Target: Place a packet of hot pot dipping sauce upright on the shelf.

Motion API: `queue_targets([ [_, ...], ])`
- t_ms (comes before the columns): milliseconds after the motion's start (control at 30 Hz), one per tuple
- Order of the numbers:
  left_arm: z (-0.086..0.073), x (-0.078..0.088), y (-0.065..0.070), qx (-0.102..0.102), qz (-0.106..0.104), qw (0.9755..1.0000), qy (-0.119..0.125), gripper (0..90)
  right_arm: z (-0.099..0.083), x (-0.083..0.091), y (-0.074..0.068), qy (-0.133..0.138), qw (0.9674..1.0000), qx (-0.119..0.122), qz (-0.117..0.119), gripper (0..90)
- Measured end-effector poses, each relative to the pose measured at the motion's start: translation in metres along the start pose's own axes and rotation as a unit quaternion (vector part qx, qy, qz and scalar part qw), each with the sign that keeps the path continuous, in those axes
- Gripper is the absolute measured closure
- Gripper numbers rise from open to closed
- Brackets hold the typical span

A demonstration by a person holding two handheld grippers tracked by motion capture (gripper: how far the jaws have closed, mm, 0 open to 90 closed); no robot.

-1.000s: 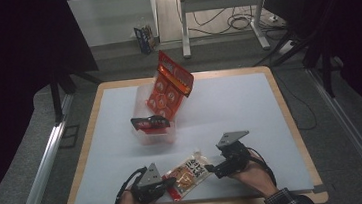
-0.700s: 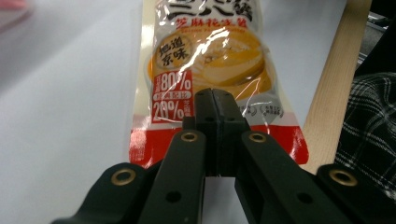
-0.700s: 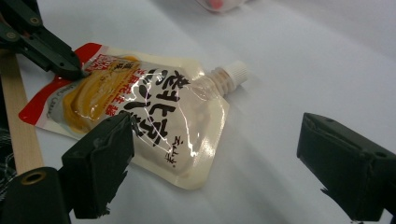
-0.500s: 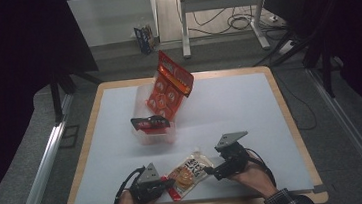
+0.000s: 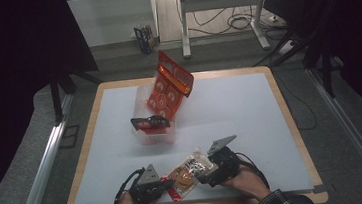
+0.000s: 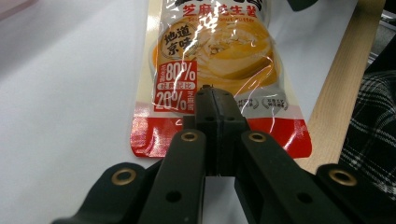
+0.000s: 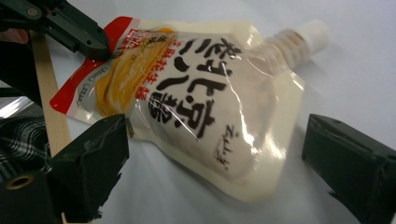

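Observation:
A spouted sauce pouch (image 5: 188, 172), cream and orange with a red bottom band, lies flat on the white mat near the front edge. My left gripper (image 5: 169, 184) is shut, jaws pressed together with nothing between them. Its tips (image 6: 212, 93) rest over the pouch's (image 6: 215, 51) red bottom end. My right gripper (image 5: 203, 172) is open. In the right gripper view its jaws stand wide on either side of the pouch (image 7: 201, 98), near the white-capped spout end (image 7: 313, 35), without touching it. The left gripper's tip (image 7: 93, 42) shows at the pouch's far red corner.
A clear plastic tub (image 5: 154, 132) stands mid-table on the left, with a red snack pack (image 5: 170, 85) leaning up out of it and a dark red-and-black packet (image 5: 150, 122) at its rim. The wooden table border (image 5: 291, 121) frames the white mat.
My right gripper has edged slightly left toward the pouch. The left gripper and the pouch have stayed where they were.

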State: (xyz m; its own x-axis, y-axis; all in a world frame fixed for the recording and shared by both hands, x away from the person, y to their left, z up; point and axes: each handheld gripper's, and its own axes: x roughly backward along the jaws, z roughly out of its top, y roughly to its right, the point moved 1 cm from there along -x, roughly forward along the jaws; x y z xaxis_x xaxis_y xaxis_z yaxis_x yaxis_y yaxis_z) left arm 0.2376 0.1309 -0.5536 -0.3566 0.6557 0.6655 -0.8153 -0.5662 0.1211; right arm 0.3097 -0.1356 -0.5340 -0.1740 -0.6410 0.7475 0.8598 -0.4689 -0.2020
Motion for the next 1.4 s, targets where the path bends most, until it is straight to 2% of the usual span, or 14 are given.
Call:
queue_targets([
  [200, 0.000, 0.000, 0.001, -0.002, 0.003, 1.0000, -0.001, 90.0, 0.004, -0.006, -0.006, 0.002, 0.9999, 0.000, 0.015, 8.6],
  [233, 0.000, 0.000, 0.001, -0.002, 0.004, 1.0000, -0.001, 90.0, 0.005, -0.006, -0.005, 0.009, 0.9993, -0.017, 0.033, 10.0],
  [400, 0.001, 0.000, 0.002, -0.004, 0.007, 1.0000, -0.003, 90.0, 0.009, -0.007, -0.005, 0.026, 0.9976, -0.031, 0.057, 13.8],
  [467, 0.001, 0.000, 0.003, -0.006, 0.009, 0.9999, -0.003, 90.0, 0.016, -0.003, -0.005, 0.057, 0.9936, -0.042, 0.087, 22.1],
  [567, 0.001, 0.000, 0.004, -0.010, 0.013, 0.9999, -0.003, 90.0, 0.022, -0.006, -0.007, 0.058, 0.9907, -0.044, 0.115, 30.5],
  [633, 0.001, 0.000, 0.004, -0.011, 0.014, 0.9998, -0.003, 90.0, 0.024, -0.009, -0.010, 0.048, 0.9939, -0.027, 0.095, 39.4],
  [667, 0.001, 0.000, 0.004, -0.011, 0.014, 0.9998, -0.003, 90.0, 0.024, -0.009, -0.010, 0.048, 0.9939, -0.027, 0.095, 39.4],
  [700, 0.001, 0.001, 0.005, -0.014, 0.016, 0.9998, -0.004, 90.0, 0.026, -0.006, -0.010, 0.058, 0.9935, -0.025, 0.095, 53.2],
  [733, 0.001, 0.001, 0.005, -0.014, 0.016, 0.9998, -0.004, 90.0, 0.026, -0.006, -0.010, 0.058, 0.9935, -0.025, 0.095, 53.2],
  [767, 0.001, 0.001, 0.005, -0.021, 0.018, 0.9996, -0.006, 90.0, 0.029, -0.002, -0.009, 0.068, 0.9917, -0.026, 0.106, 62.4],
  [900, 0.003, 0.002, 0.006, -0.038, 0.022, 0.9990, -0.011, 89.9, 0.033, 0.000, -0.010, 0.067, 0.9925, -0.016, 0.101, 73.8],
  [1033, 0.006, 0.009, 0.007, -0.045, 0.023, 0.9987, 0.003, 79.4, 0.040, 0.007, -0.014, 0.075, 0.9926, -0.002, 0.095, 79.7],
  [1167, 0.009, 0.020, 0.008, -0.045, 0.033, 0.9976, 0.042, 59.5, 0.052, 0.024, -0.015, 0.095, 0.9923, 0.021, 0.077, 83.3],
  [1400, 0.010, 0.026, 0.008, -0.040, 0.048, 0.9959, 0.066, 33.0, 0.063, 0.040, -0.011, 0.110, 0.9916, 0.033, 0.059, 86.1],
])
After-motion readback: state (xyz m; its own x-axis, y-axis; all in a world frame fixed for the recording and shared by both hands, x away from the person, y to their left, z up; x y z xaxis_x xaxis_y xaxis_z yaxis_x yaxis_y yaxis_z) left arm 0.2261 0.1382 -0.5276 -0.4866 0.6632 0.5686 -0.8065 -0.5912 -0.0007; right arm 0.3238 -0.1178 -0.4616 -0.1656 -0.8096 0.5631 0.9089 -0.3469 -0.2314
